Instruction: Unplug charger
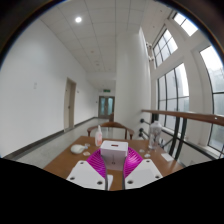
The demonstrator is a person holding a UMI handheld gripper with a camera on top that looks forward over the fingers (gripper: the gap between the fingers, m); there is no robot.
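A white boxy charger (113, 151) sits between the pink pads of my gripper (114, 162). Both pads press against its sides, so the gripper is shut on it. The charger's front face and top show above the fingers (86, 172); its lower part, any plug pins and any cable are hidden behind the pads. No socket or power strip is in view. The charger is held over a long brown wooden table (70, 160).
A white object (78, 148) lies on the table to the left of the fingers. A wooden chair (110, 128) stands at the far end. Small items (155, 133) stand beyond the fingers to the right, by tall windows (180, 95). A corridor with doors lies beyond.
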